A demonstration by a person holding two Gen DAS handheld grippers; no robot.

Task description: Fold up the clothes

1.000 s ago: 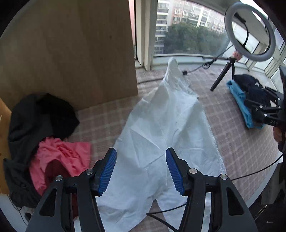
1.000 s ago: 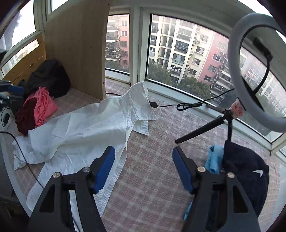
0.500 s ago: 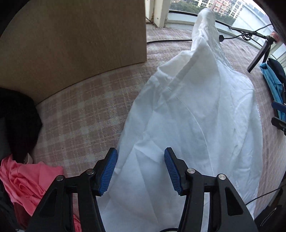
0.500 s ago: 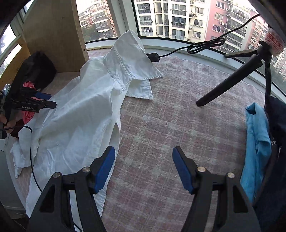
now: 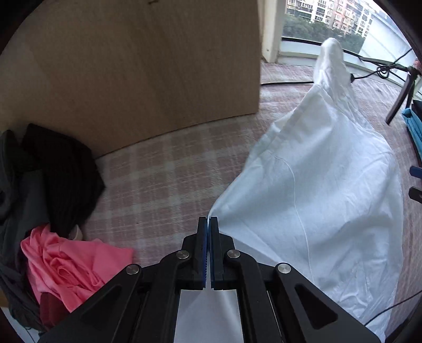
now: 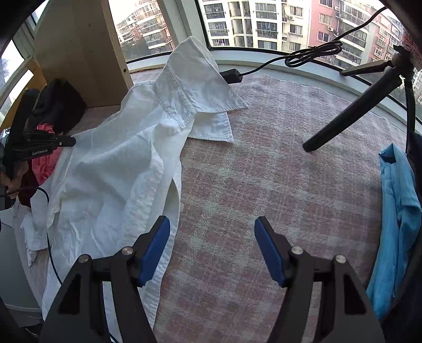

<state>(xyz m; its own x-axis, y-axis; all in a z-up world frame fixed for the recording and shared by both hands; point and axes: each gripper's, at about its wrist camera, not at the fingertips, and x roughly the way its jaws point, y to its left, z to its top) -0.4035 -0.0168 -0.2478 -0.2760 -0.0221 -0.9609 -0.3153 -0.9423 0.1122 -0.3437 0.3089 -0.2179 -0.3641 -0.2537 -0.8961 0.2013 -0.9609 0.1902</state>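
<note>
the left gripper (image 5: 210, 224) points steeply down at the plaid cloth (image 5: 168, 168) that covers the work surface, and its jaws have just been closing; now the blue pads (image 5: 203, 253) are pressed together with a thin edge of the white shirt (image 5: 316, 184) pinched between them, the fabric rising in a small peak right at the tips. from there the shirt spreads away to the right and up toward the window (image 5: 329, 15), lying rumpled over the plaid cloth, its far end reaching close to the sill. in the right wrist view the same shirt (image 6: 118, 168) lies along the left side with its collar (image 6: 195, 87) at the far end, near the window ledge, one collar point spread flat on the cloth. the right gripper (image 6: 212, 250) is also tilted downward, and its jaws stand spread apart with nothing between them; its left pad (image 6: 154, 250) hangs just over the near hem of the shirt, though whether it touches cannot be told, while the other pad is over bare plaid. from this view the left gripper (image 6: 72, 141) shows at the far left edge, held low over the shirt's edge, with part of a hand (image 6: 13, 179) below it. a pink garment (image 5: 71, 263) and dark clothes (image 5: 60, 174) are heaped to the left against a wooden panel (image 5: 145, 66). a blue garment (image 6: 395, 224) lies at the right edge, near a black stand leg (image 6: 348, 118), and a black cable (image 6: 311, 55) runs along the sill.
</note>
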